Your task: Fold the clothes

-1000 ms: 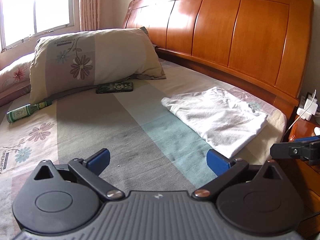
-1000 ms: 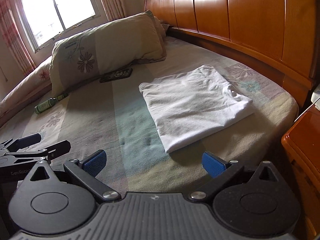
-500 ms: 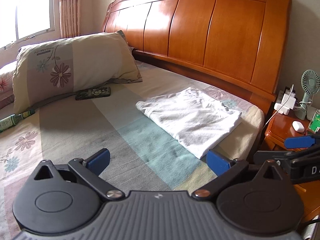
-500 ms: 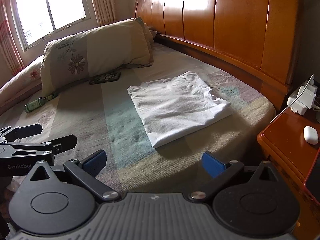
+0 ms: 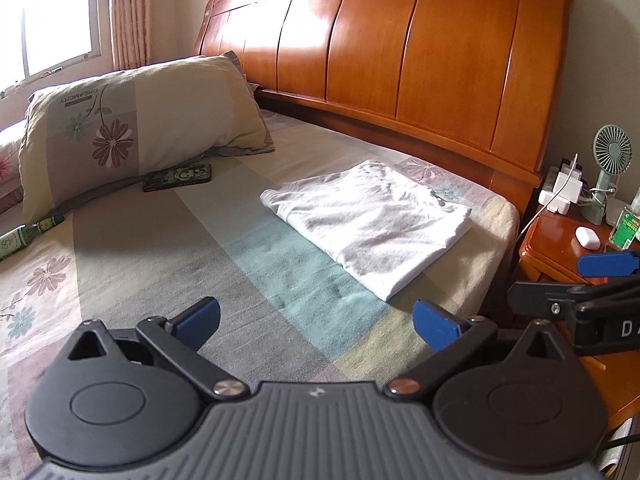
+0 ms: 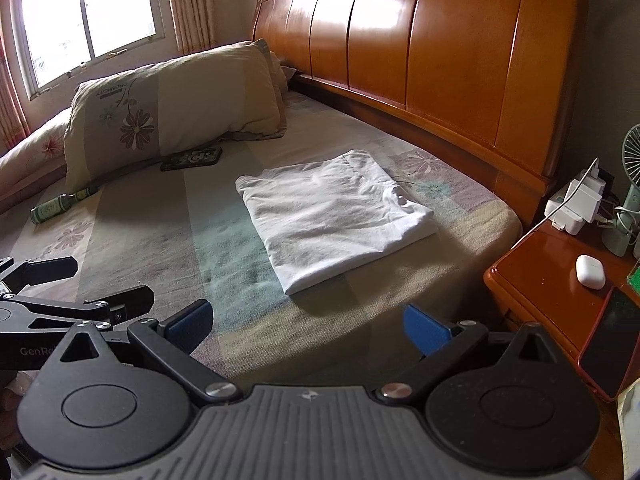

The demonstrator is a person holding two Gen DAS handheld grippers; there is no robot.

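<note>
A white shirt (image 5: 372, 220) lies folded into a flat rectangle on the bed (image 5: 140, 264), near the headboard (image 5: 400, 60) and close to the mattress corner beside the nightstand (image 6: 552, 280). Nothing touches it. The left gripper (image 5: 316, 320) hovers on the near side of the shirt, its blue-padded fingers (image 5: 198, 316) spread wide and empty over the striped sheet. The right gripper (image 6: 306, 326) hangs likewise short of the shirt, fingers (image 6: 424, 330) wide apart with nothing between them; in the left wrist view it shows at the far right, over the nightstand edge (image 5: 600, 292), and in the right wrist view the left gripper shows at the far left (image 6: 76, 300). Away from the shirt, toward the window (image 6: 88, 16), a flowered pillow (image 5: 136, 128) leans against the headboard. A dark phone (image 5: 178, 176) lies flat just in front of the pillow, well apart from the shirt. A green bottle (image 6: 60, 206) lies on its side farther out from the shirt, at the pillow's lower corner. On the nightstand, beyond the shirt's corner of the bed, sit a white charger block (image 6: 576, 200) with a cable, a small green fan (image 5: 610, 168), a white earbud case (image 6: 590, 271) and a red-edged phone (image 6: 612, 340) lying flat.
</note>
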